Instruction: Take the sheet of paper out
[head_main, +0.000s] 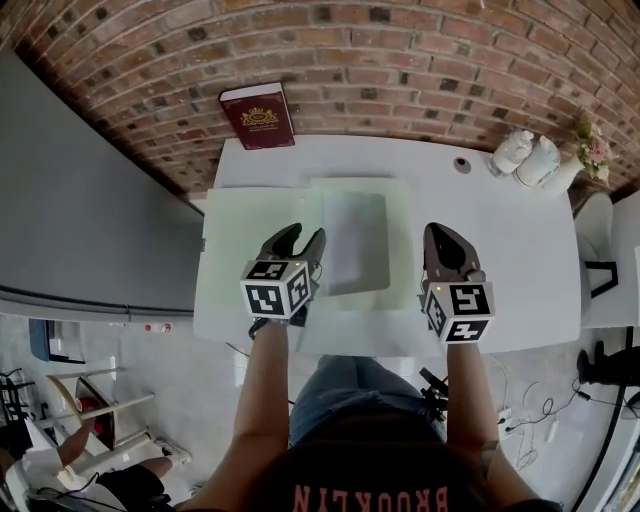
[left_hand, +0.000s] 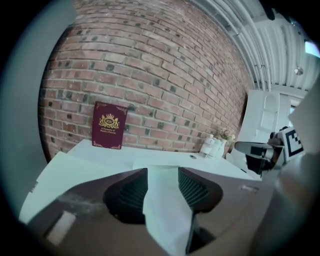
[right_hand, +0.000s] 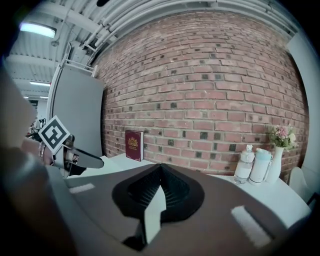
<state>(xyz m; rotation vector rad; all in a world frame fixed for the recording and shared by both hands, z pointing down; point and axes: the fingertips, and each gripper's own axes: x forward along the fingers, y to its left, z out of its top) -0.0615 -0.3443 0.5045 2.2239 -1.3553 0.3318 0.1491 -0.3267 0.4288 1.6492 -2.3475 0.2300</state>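
Note:
A pale green folder (head_main: 250, 235) lies open on the white table (head_main: 520, 250), and a grey-white sheet of paper (head_main: 355, 240) rests on its right half. My left gripper (head_main: 300, 238) is over the folder at the sheet's left edge, jaws apart with nothing pinched between them. In the left gripper view the pale sheet (left_hand: 162, 200) shows through the gap of the left gripper (left_hand: 162, 172). My right gripper (head_main: 440, 232) is just right of the folder, its tips meeting on nothing. In the right gripper view the right gripper (right_hand: 161, 167) is shut.
A dark red book (head_main: 257, 115) leans upright against the brick wall at the table's back left. Two white bottles (head_main: 525, 155) and a small flower vase (head_main: 590, 150) stand at the back right, with a small round object (head_main: 462, 163) beside them. A white chair (head_main: 600, 250) stands right of the table.

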